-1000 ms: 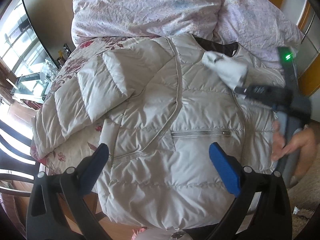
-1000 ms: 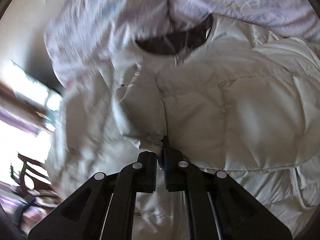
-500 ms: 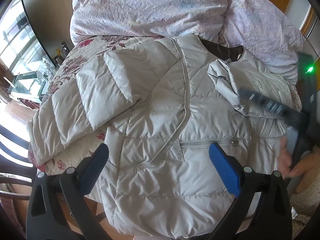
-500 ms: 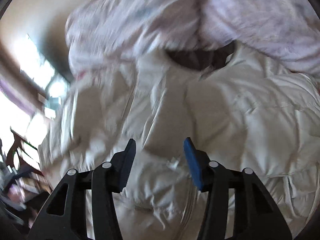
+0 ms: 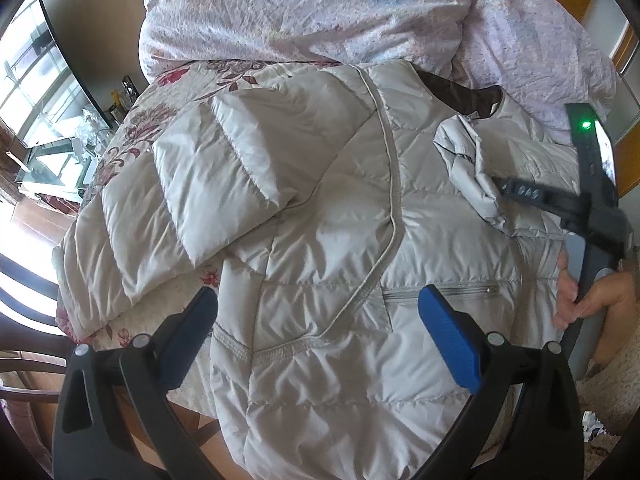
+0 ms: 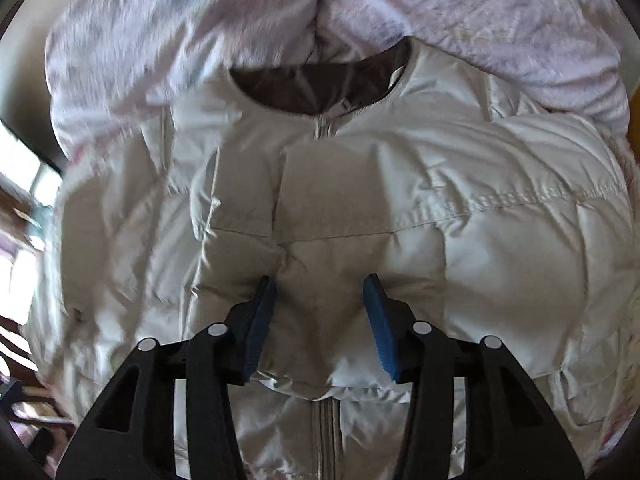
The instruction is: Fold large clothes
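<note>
A cream quilted down jacket (image 5: 320, 220) lies front up on the bed, zip shut and brown lining showing at the collar (image 6: 312, 88). One sleeve (image 5: 192, 200) lies spread out to the left. The other sleeve (image 6: 320, 208) is folded across the chest. My right gripper (image 6: 320, 284) is open just over that sleeve's end, with puffy fabric between the blue pads and no grip on it. From the left wrist view the right gripper (image 5: 504, 186) reaches in from the right, held by a hand (image 5: 580, 300). My left gripper (image 5: 318, 300) hangs open above the jacket's lower front, by the pocket zip (image 5: 440, 290).
A crumpled lilac duvet (image 5: 320, 8) is heaped behind the collar. A floral sheet (image 5: 132, 132) shows under the jacket at left. A bright window and glass table (image 5: 48, 152) lie far left, with dark chair rails (image 5: 24, 360) below. Orange woodwork (image 5: 628, 148) stands at right.
My right gripper was shut on the sleeve's end; its jaws have parted and the sleeve now lies across the chest. The left gripper has drifted a little over the jacket, still open.
</note>
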Demonstrator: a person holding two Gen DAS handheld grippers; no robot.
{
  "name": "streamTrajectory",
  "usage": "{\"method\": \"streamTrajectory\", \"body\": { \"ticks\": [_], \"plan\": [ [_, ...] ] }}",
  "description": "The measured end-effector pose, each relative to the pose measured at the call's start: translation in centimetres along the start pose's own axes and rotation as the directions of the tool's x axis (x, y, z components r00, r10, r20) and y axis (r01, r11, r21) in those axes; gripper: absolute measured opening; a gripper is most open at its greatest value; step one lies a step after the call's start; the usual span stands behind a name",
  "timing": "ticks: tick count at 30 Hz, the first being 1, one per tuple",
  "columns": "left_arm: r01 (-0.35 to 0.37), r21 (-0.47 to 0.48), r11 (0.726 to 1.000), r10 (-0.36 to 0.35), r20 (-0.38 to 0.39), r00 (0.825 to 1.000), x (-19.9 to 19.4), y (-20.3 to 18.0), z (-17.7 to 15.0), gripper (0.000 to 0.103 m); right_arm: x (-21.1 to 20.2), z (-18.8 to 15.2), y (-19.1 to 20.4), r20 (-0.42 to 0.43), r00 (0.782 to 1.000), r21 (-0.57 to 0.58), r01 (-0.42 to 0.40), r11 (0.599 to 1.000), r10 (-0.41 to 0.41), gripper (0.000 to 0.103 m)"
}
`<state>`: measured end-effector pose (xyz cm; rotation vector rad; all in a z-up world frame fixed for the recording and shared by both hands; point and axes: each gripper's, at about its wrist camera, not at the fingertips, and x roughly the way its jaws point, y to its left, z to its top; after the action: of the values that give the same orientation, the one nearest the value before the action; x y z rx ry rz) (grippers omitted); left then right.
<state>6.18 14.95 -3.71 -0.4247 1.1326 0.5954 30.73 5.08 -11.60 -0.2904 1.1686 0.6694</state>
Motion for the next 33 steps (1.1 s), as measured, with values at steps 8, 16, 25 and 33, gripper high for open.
{"method": "streamTrajectory", "body": {
  "ticks": [8,16,25,33],
  "plan": [
    [0.007,-0.046,0.999,-0.009,-0.031,0.999,0.9,1.4,0.0,0.1,2.6,-0.2,1.9,-0.04,0.991,-0.114,0.122,0.986,-0.128,0.051],
    [0.04,-0.273,0.961,-0.072,-0.108,0.992,2.8,7.1,-1.0,0.1,2.5,-0.2,1.7,-0.057,0.986,-0.113,0.147,0.983,-0.154,0.052],
    [0.044,-0.552,0.833,-0.142,-0.136,0.98,5.3,14.1,-3.1,0.1,2.7,-0.1,1.7,-0.07,0.983,-0.086,0.164,0.983,-0.171,0.053],
    [0.108,-0.806,0.581,-0.243,-0.045,0.969,7.9,20.1,-5.6,0.1,2.4,-0.1,1.0,-0.056,0.986,-0.089,0.154,0.984,-0.16,0.053]
  ]
}}
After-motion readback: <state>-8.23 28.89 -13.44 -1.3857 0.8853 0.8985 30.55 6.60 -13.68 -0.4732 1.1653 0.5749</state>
